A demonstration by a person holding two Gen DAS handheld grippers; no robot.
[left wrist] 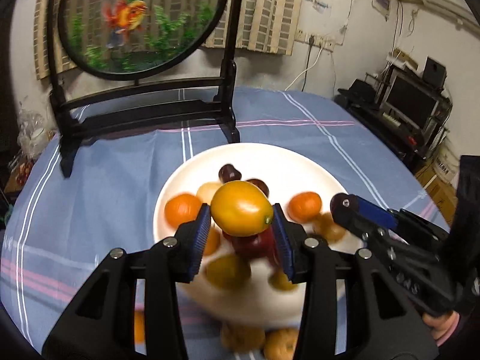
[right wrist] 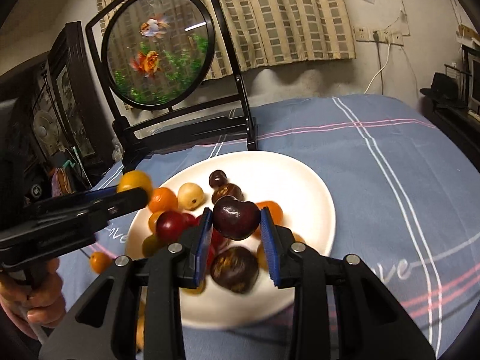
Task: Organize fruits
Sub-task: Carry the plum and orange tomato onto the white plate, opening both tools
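Note:
A white plate (left wrist: 300, 168) (right wrist: 300, 186) on the blue checked cloth holds several small fruits: orange, yellow, red and dark brown ones. My left gripper (left wrist: 241, 228) is shut on a yellow-orange oval fruit (left wrist: 241, 208) and holds it above the plate; the same gripper shows at the left of the right wrist view (right wrist: 132, 195). My right gripper (right wrist: 235, 228) is shut on a dark red cherry (right wrist: 236, 217) above the plate's near half; it also shows at the right of the left wrist view (left wrist: 354, 207).
A black wooden stand (left wrist: 144, 111) (right wrist: 192, 132) with a round goldfish panel stands behind the plate. Loose fruits lie on the cloth near the plate's front (left wrist: 279, 345) and left (right wrist: 100, 261). Furniture and boxes line the right wall (left wrist: 411, 111).

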